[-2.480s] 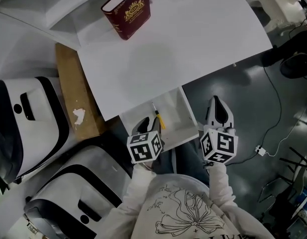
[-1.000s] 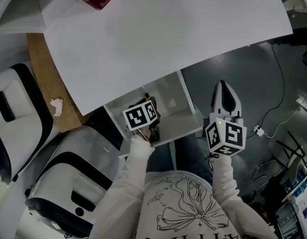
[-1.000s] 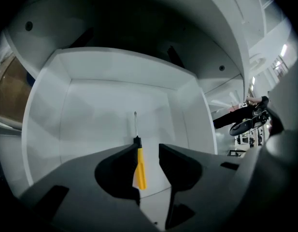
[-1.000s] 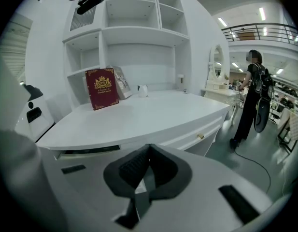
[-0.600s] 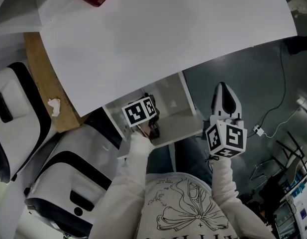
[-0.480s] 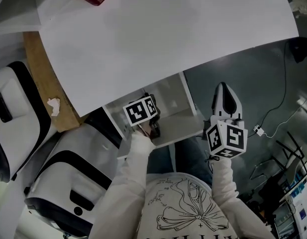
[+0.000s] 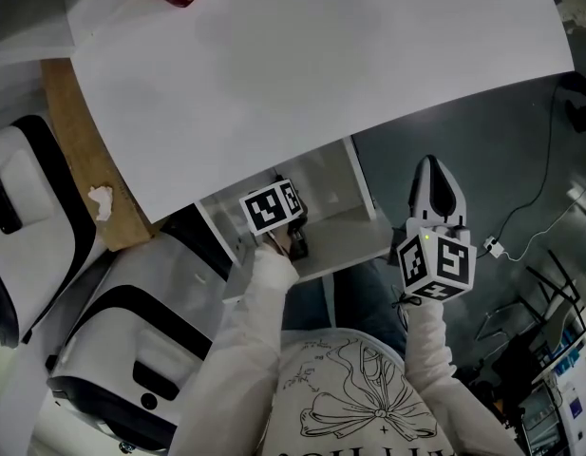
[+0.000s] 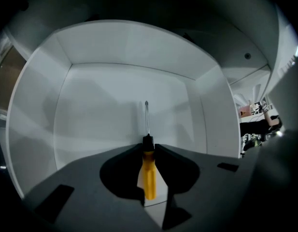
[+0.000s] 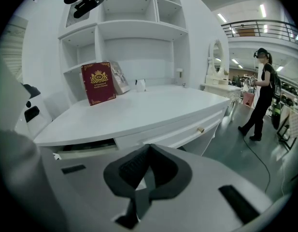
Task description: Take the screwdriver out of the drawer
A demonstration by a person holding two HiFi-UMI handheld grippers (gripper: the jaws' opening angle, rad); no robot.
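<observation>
The screwdriver (image 8: 148, 174), with a yellow handle, a black collar and a thin steel shaft, lies on the floor of the open white drawer (image 8: 129, 47). My left gripper (image 8: 148, 145) points steeply down into the drawer (image 7: 364, 240). Its jaws are closing, the handle lies between them, and the tips touch the black collar on both sides. In the head view the left gripper (image 7: 293, 240) and its marker cube cover the screwdriver. My right gripper (image 7: 434, 163) hangs over the floor to the right of the drawer. In its own view the right gripper (image 9: 148, 149) is shut on nothing.
The white desk top (image 7: 321, 74) overhangs the drawer's back. A red book (image 9: 98, 82) stands at the desk's far side under shelves. White padded seats (image 7: 131, 350) and a wooden board (image 7: 79, 150) lie to the left. A cable (image 7: 520, 226) crosses the grey floor; a person (image 9: 262, 95) stands far right.
The left gripper has gone from the drawer's front edge down into the drawer, over the screwdriver, which it now hides in the head view. The right gripper has stayed in place.
</observation>
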